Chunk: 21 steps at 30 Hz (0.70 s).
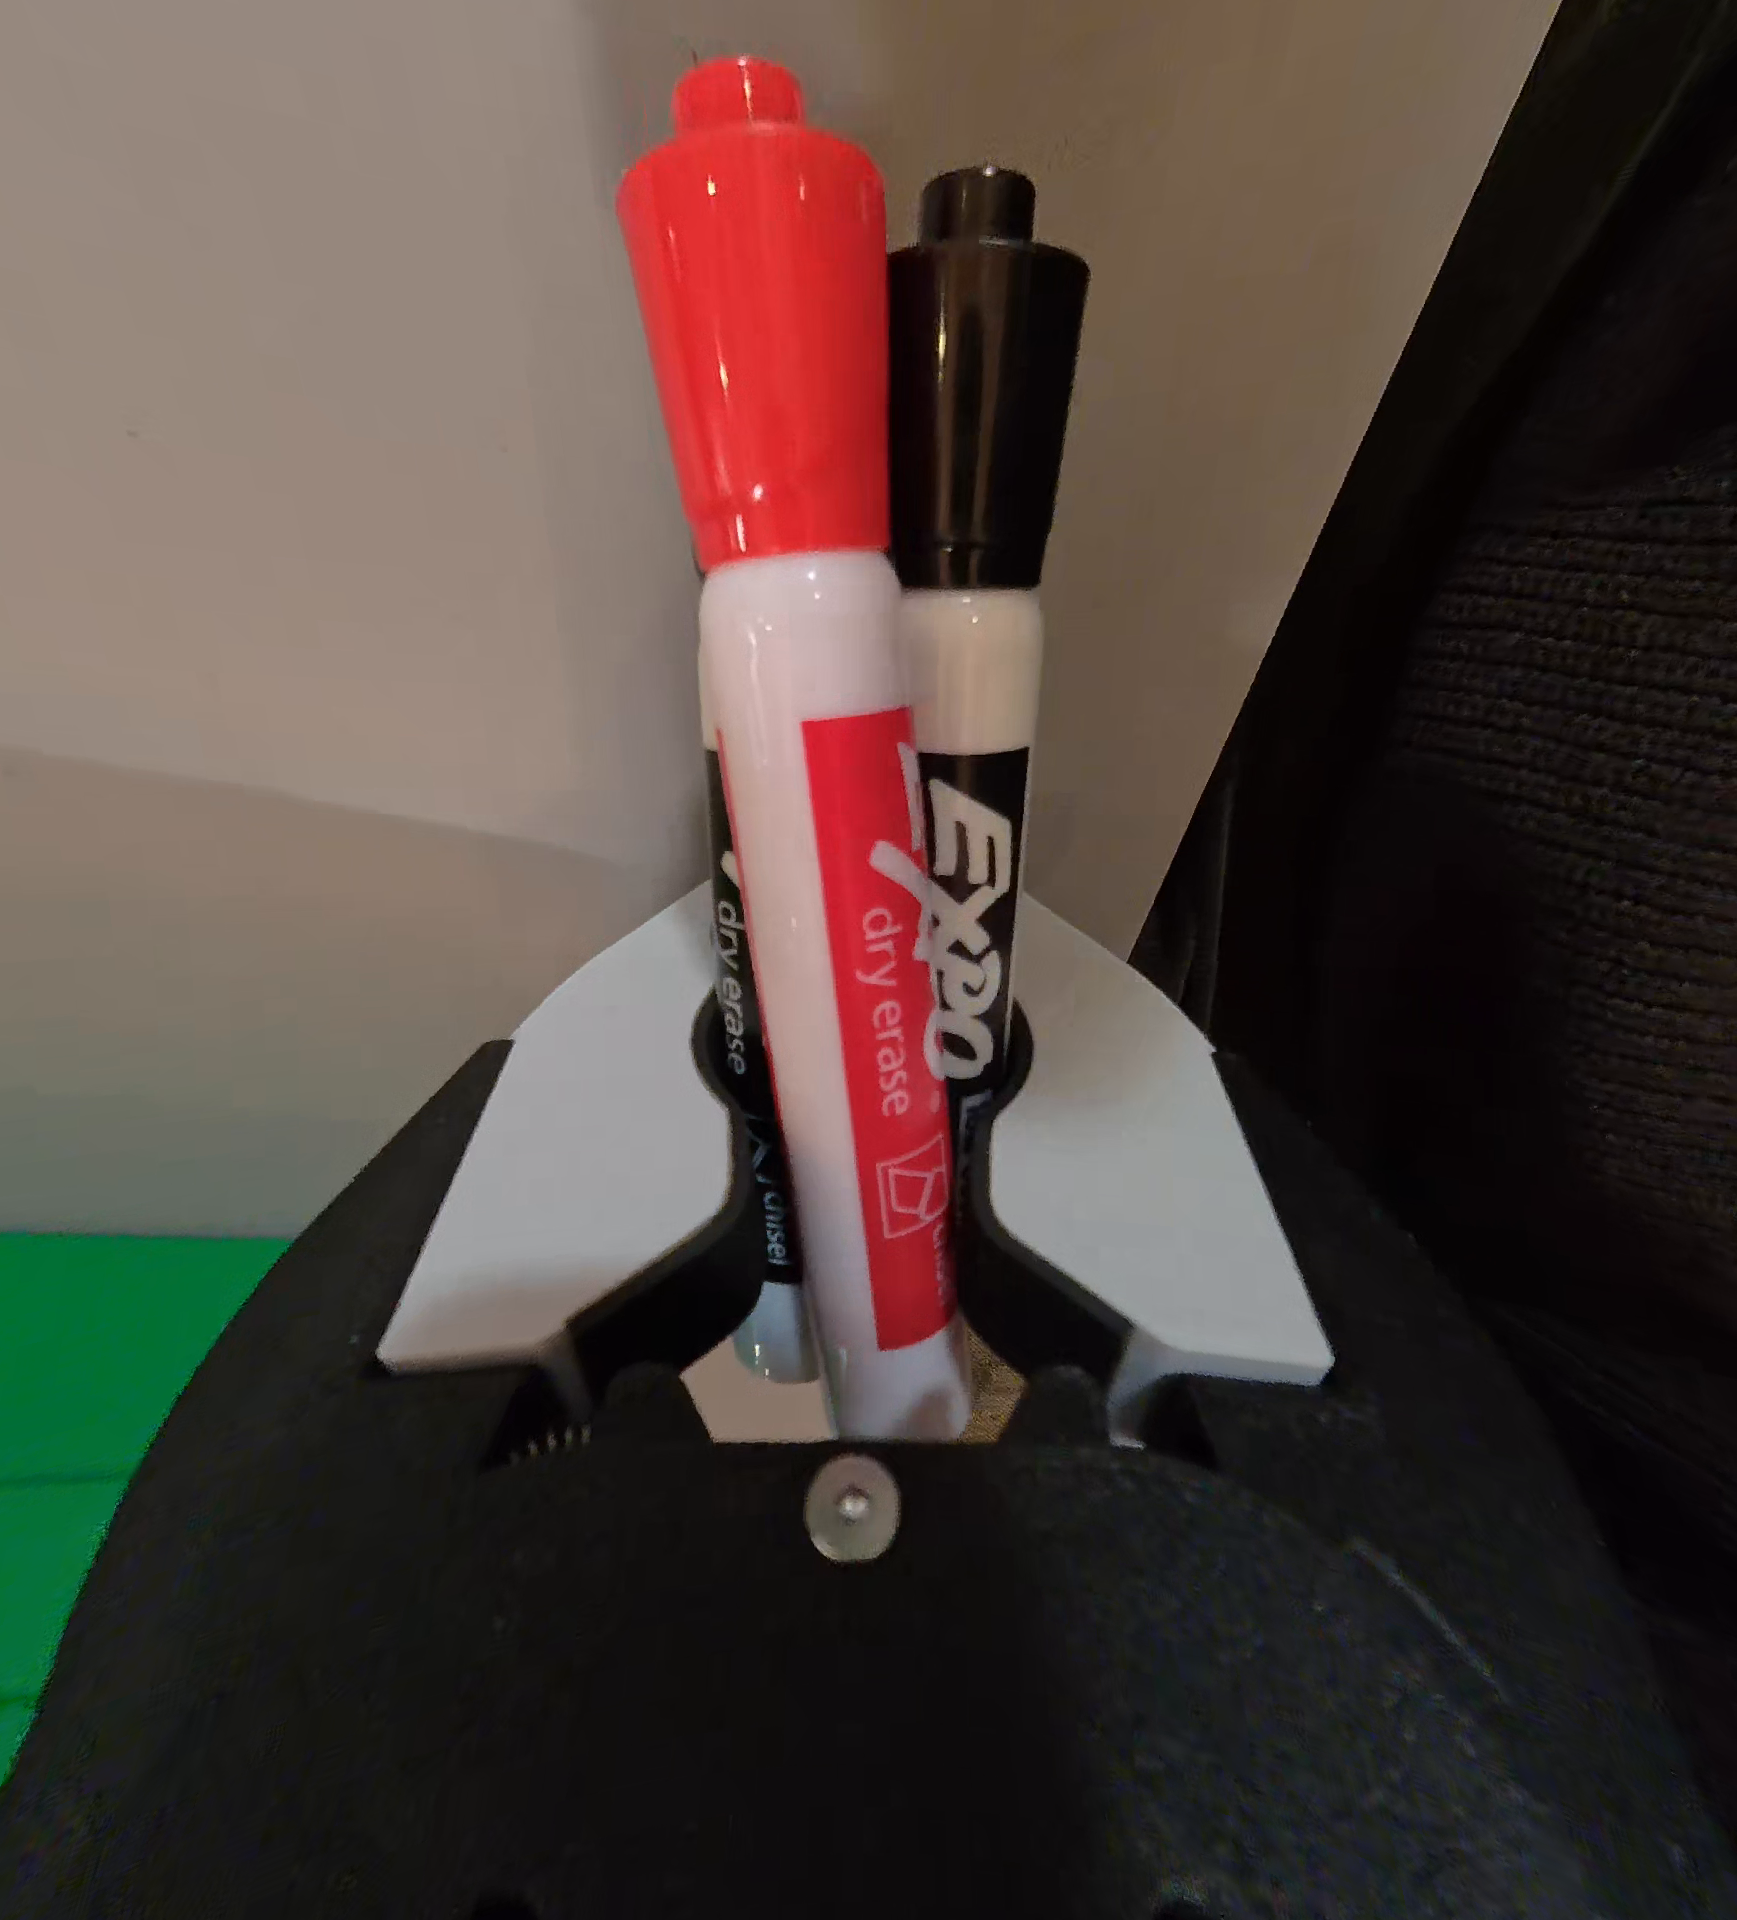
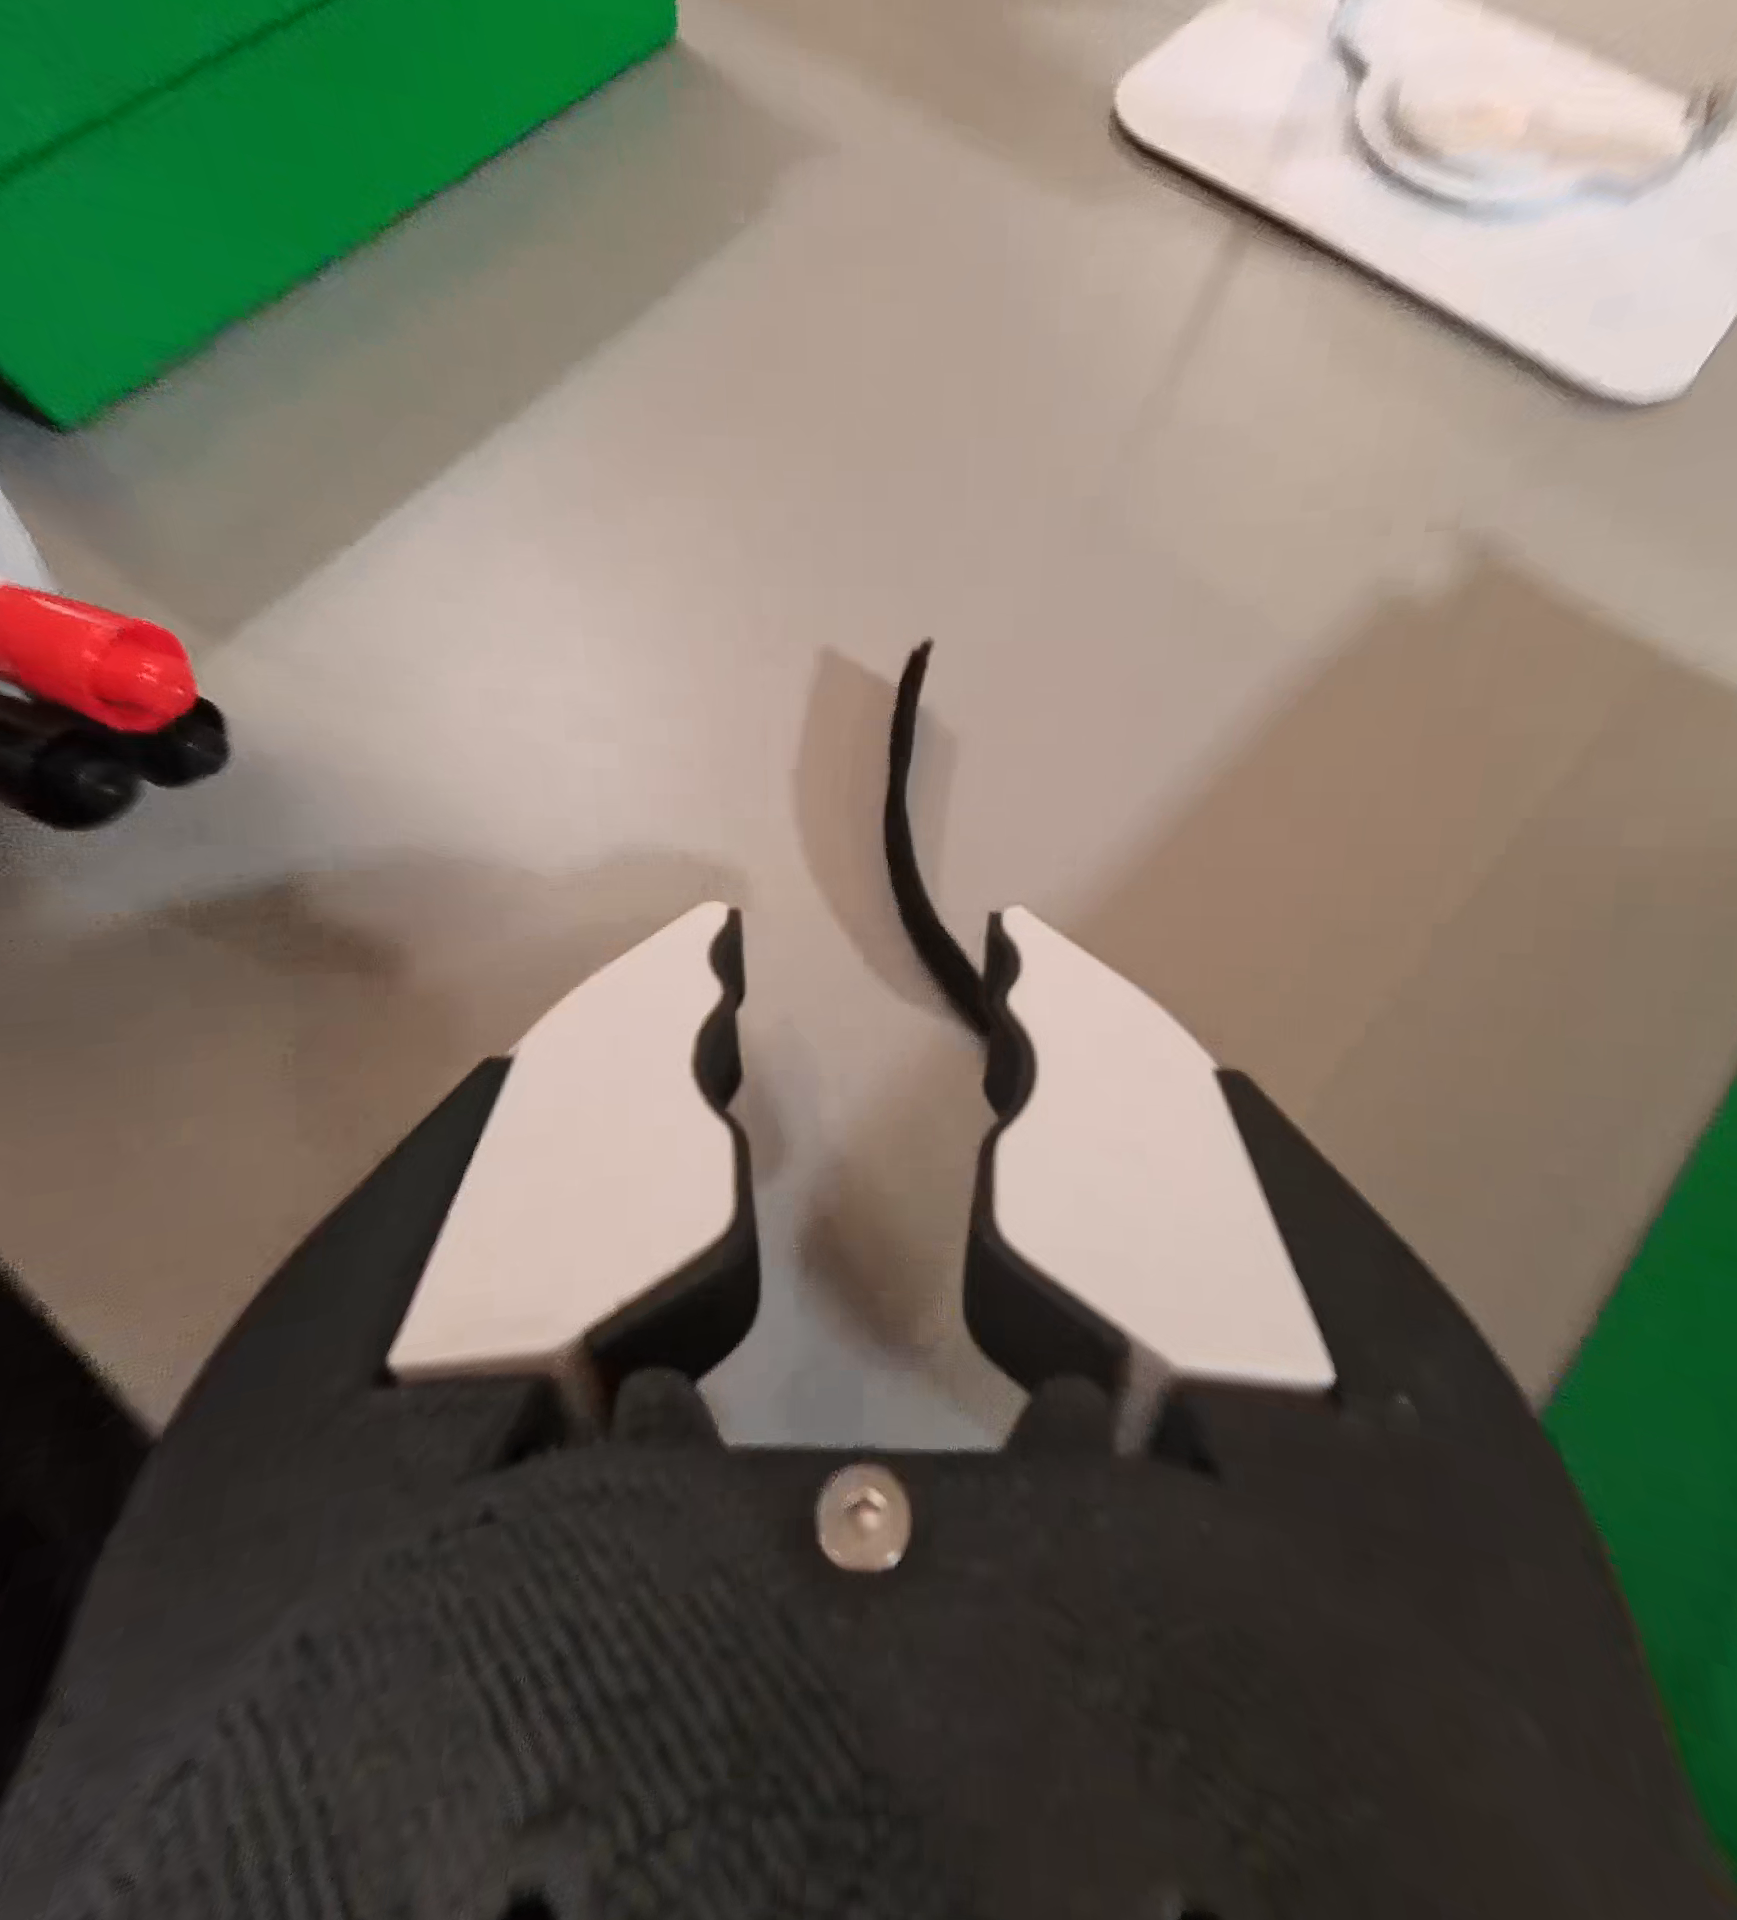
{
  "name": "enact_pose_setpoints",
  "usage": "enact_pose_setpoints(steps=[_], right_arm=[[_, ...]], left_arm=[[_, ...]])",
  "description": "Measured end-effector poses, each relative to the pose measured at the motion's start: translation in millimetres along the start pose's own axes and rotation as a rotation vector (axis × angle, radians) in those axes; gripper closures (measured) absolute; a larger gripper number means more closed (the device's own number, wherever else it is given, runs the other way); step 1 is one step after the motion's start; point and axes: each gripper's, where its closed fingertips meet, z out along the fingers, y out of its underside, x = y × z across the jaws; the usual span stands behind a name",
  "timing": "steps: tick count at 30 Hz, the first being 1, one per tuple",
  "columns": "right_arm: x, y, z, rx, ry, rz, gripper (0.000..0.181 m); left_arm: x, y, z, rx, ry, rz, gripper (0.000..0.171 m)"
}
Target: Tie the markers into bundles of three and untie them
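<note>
While the left gripper (image 1: 859,1049) is clenching a bundle of markers between its white fingers (image 1: 573,1174), the red marker (image 1: 802,727) is sitting in front at the centre of the frame, pointing up and away with its cap at the top. A black marker (image 1: 978,499) is pressing against it just to the right, and part of another black-labelled barrel is peeking out on the left. Behind them a pale wall is filling the upper left, dark fabric (image 1: 1570,831) the right side, and a green surface (image 1: 64,1455) the lower left.

In the right wrist view the right gripper (image 2: 864,925) is hanging released over the beige table (image 2: 1051,520), its fingers apart, with a curved black strip (image 2: 905,810) touching the inner edge of the right finger. At the left edge the marker caps are showing, red (image 2: 74,655) above black (image 2: 64,758). Farther off, a green box (image 2: 220,156) is lying at upper left and a blurred glass dish (image 2: 1529,114) is resting on a white mat (image 2: 1259,187) at upper right.
</note>
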Motion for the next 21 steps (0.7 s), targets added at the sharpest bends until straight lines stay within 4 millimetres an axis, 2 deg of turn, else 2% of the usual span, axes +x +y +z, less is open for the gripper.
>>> enact_pose_setpoints(steps=[2,5,8,9,10,11,13,17,21], right_arm=[[3,1,12,-0.039,0.045,-0.098,0.133],[-3,8,32,-0.111,-0.006,-0.116,0.13],[-11,10,41,-0.138,-0.096,-0.113,0.15],[-20,9,38,-0.128,-0.171,-0.115,0.17],[-34,8,32,-0.106,-0.275,-0.124,0.177],[-46,7,23,-0.083,-0.363,-0.137,0.176],[-55,8,7,-0.053,-0.444,-0.18,0.167],[-36,6,-8,-0.027,-0.335,-0.211,0.15],[-29,-5,-13,-0.018,-0.193,-0.072,0.146]], left_arm=[[0,0,1,-0.001,0.004,0.0,0.126],[1,-2,2,0.007,0.008,0.004,0.126],[2,-1,2,0.0,0.008,0.006,0.127],[2,-1,2,-0.002,0.008,0.006,0.126],[2,-1,2,-0.001,0.009,0.006,0.126],[2,-1,2,0.004,0.012,0.006,0.127],[2,-1,2,0.017,0.022,-0.001,0.126],[3,0,2,0.017,0.017,-0.002,0.127],[3,1,2,0.014,0.013,-0.002,0.127]])
